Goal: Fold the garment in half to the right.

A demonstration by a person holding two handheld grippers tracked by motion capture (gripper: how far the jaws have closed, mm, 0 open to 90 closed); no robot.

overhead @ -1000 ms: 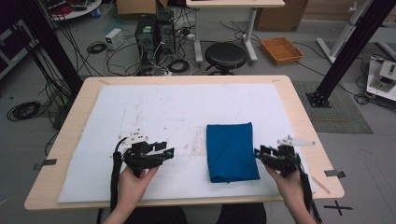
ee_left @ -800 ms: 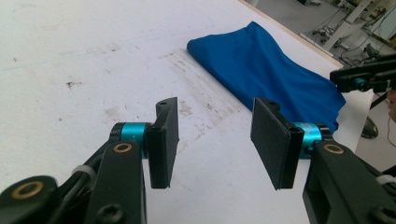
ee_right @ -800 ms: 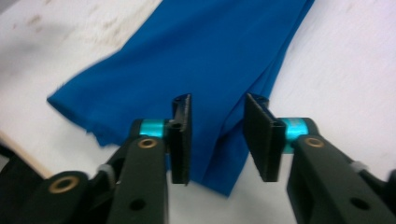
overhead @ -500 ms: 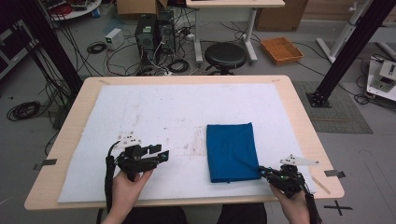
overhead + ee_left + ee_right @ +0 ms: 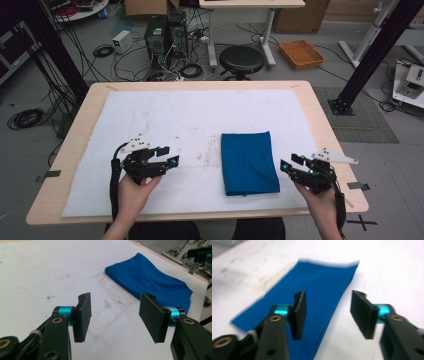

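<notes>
One blue cloth (image 5: pixel 249 162) lies folded on one white mat (image 5: pixel 165 120), on one desk (image 5: pixel 320 120) — two grippers, the left gripper (image 5: pixel 166 155) and the right gripper (image 5: pixel 290 164), two hands.

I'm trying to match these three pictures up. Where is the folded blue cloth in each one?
High view: the blue cloth lies right of centre on the white mat.
Left gripper view: blue cloth at upper right, beyond the open jaws.
Right gripper view: blue cloth at centre, behind the open jaws.
Shared landmark: the stained white mat under it.
</notes>
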